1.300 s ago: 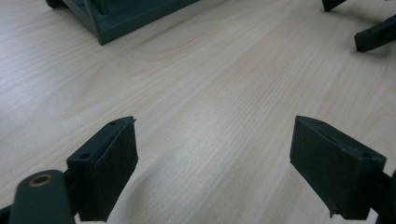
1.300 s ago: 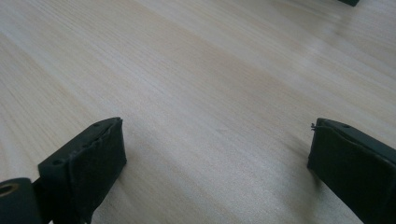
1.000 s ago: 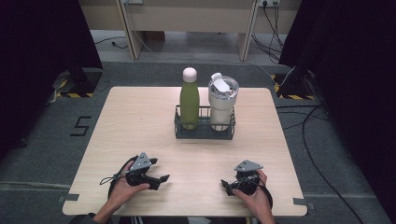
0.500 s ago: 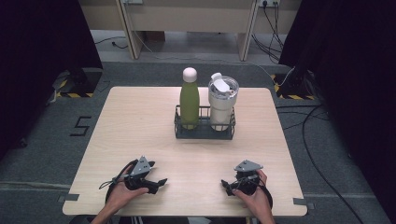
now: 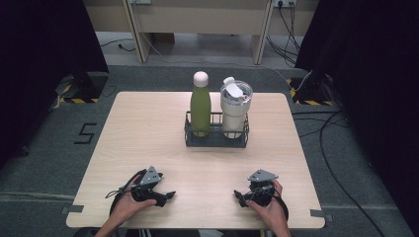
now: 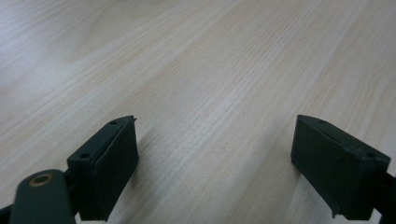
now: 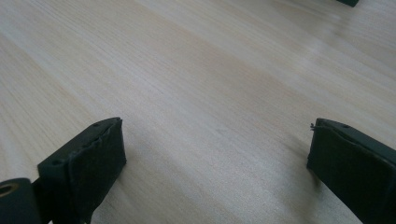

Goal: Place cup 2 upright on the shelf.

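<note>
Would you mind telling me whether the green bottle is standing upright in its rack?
Upright: the green bottle stands vertically in the wire rack, white cap on top, beside the tumbler.

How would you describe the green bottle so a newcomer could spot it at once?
Start at the light wooden table and find the dark wire rack standing at its far middle. The green bottle stands upright in the rack's left half, slim with a rounded white cap. Its neighbour on the right, the white tumbler, is wider and has a clear lid.

Lab or recording studio — black curtains [image 5: 39,59] flanking lone wooden table [image 5: 148,123], hazard-taped stand bases [image 5: 79,91], cables [image 5: 341,148] across grey carpet, taped floor number [image 5: 85,133].
</note>
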The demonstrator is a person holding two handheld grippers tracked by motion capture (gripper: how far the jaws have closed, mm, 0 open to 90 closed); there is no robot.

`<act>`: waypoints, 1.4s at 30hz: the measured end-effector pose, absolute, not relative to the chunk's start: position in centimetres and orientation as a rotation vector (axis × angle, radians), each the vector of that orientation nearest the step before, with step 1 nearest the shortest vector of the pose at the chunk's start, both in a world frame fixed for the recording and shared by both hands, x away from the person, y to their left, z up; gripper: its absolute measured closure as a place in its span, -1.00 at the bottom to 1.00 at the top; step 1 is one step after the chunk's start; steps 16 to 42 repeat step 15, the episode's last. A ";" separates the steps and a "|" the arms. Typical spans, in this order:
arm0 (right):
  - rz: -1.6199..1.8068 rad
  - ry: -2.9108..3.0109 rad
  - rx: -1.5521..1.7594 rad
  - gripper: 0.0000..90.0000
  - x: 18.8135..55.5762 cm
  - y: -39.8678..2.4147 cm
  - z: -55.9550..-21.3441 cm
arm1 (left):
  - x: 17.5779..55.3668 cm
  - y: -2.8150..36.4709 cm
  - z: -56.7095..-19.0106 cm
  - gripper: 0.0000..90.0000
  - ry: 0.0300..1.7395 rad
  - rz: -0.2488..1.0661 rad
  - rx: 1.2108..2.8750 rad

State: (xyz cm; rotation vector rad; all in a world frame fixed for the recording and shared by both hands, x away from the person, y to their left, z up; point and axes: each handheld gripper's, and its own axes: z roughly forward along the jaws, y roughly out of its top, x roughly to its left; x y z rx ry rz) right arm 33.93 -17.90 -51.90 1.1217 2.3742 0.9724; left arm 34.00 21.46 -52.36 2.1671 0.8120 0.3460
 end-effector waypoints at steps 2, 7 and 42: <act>0.972 2.374 1.122 -0.90 33.9 -17.9 -51.9 | 34.0 21.5 -52.4 -0.70 0.811 0.339 2.167; 0.971 2.374 1.120 -0.90 33.9 -17.9 -51.9 | 34.2 21.4 -52.4 -0.75 0.796 0.332 2.177; 0.971 2.374 1.120 -0.90 33.9 -17.9 -51.9 | 34.2 21.4 -52.4 -0.77 0.799 0.330 2.180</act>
